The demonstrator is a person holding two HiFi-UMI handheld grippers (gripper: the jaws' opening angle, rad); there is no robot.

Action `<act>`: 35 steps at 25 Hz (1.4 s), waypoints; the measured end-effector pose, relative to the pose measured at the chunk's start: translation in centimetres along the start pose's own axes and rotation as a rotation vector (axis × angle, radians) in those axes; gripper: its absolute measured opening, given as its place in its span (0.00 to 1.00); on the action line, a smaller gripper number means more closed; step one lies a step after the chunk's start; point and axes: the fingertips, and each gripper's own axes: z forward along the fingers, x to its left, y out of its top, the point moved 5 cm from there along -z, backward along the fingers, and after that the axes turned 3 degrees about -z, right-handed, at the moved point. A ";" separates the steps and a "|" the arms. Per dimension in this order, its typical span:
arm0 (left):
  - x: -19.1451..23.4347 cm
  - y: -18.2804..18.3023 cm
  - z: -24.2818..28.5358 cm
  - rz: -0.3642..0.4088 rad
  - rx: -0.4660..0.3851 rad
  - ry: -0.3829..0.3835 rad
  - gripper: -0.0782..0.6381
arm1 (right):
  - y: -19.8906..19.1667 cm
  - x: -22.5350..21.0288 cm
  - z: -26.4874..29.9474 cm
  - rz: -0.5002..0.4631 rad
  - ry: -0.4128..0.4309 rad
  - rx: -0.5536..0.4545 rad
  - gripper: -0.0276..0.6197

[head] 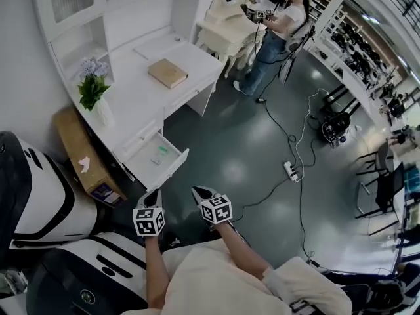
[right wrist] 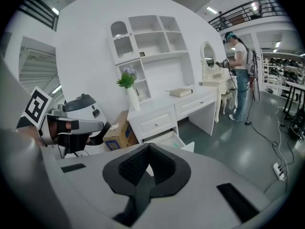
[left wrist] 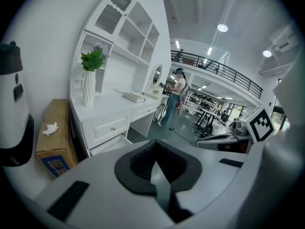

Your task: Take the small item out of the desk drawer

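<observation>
The white desk [head: 131,104] stands at the upper left, and its lower drawer [head: 172,165] is pulled open. A small green item [head: 161,151] lies inside; it also shows as a green speck [right wrist: 175,145] in the right gripper view. Both grippers hang side by side in front of the drawer, a little away from it. My left gripper [head: 155,195] is shut with nothing in it, and its jaws meet [left wrist: 156,163]. My right gripper [head: 197,191] is also shut and empty [right wrist: 148,168]. The open drawer [left wrist: 106,145] lies low and to the left in the left gripper view.
On the desk top are a tan book [head: 167,73] and a vase with a plant [head: 94,90]. A cardboard box [head: 82,153] and white machines [head: 39,195] stand left of the drawer. A person [head: 279,28] stands by a vanity. Cables and a power strip [head: 291,170] lie on the floor.
</observation>
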 end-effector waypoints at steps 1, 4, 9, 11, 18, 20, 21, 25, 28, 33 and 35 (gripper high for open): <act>0.3 -0.1 0.0 -0.008 0.001 0.002 0.13 | -0.2 0.1 0.3 0.001 0.005 0.009 0.08; 0.9 -0.9 0.0 -0.032 0.009 0.021 0.13 | -0.5 0.0 1.1 0.017 0.022 0.025 0.08; 2.3 -1.3 1.2 -0.067 0.025 0.084 0.13 | -0.1 -0.9 4.1 0.012 0.094 0.057 0.08; 2.8 -0.7 2.1 -0.070 0.031 0.110 0.13 | 0.7 -1.9 5.7 0.009 0.123 0.068 0.08; 3.2 2.5 6.9 -0.076 0.066 0.187 0.13 | 5.4 -7.1 9.9 0.018 0.194 0.064 0.08; 3.0 3.6 8.9 -0.073 0.074 0.198 0.13 | 6.6 -9.0 10.8 0.010 0.208 0.066 0.08; 2.7 4.2 9.8 -0.072 0.076 0.202 0.13 | 7.2 -10.0 11.2 0.005 0.215 0.067 0.08; 1.9 6.5 13.3 -0.069 0.070 0.223 0.13 | 9.4 -13.4 12.6 -0.005 0.252 0.059 0.08; 1.0 8.0 15.5 -0.063 0.070 0.240 0.13 | 11.1 -15.8 13.6 -0.012 0.280 0.049 0.08; 0.2 9.4 18.1 -0.081 0.062 0.274 0.13 | 13.4 -18.9 14.6 0.003 0.328 0.032 0.08; -0.1 9.5 18.8 -0.099 0.052 0.284 0.13 | 13.4 -20.1 14.5 0.015 0.341 0.035 0.08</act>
